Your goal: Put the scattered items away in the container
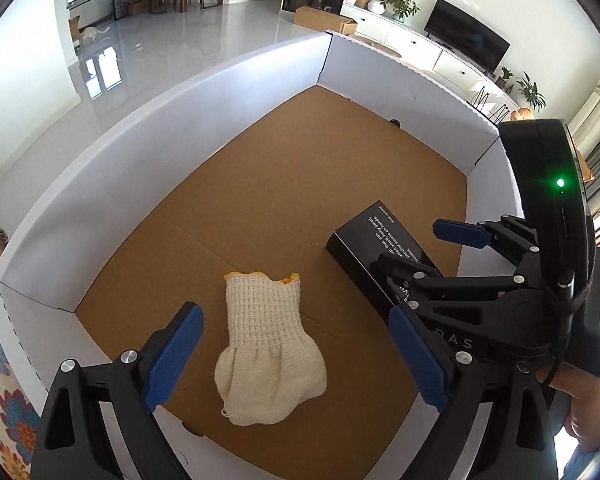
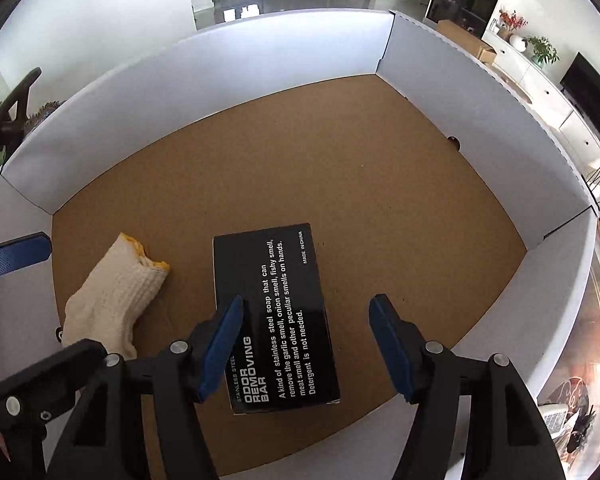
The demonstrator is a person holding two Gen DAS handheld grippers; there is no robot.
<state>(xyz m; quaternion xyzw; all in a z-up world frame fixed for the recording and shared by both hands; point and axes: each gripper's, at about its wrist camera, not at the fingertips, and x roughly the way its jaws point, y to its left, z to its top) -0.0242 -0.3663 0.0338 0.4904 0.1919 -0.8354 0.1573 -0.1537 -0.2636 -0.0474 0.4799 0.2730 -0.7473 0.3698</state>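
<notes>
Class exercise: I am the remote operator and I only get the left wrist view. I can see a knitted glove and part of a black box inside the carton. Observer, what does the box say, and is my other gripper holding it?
Observer: The black box reads "Odor Removing Bar", a stainless steel soap.
Operator: And the right gripper?
Observer: The right gripper has its jaws open above the box's near end, gripping nothing.
Operator: Anything beyond the carton's left wall?
Observer: Yes, something green with a dark curved piece sits outside the carton; I cannot tell what it is.
</notes>
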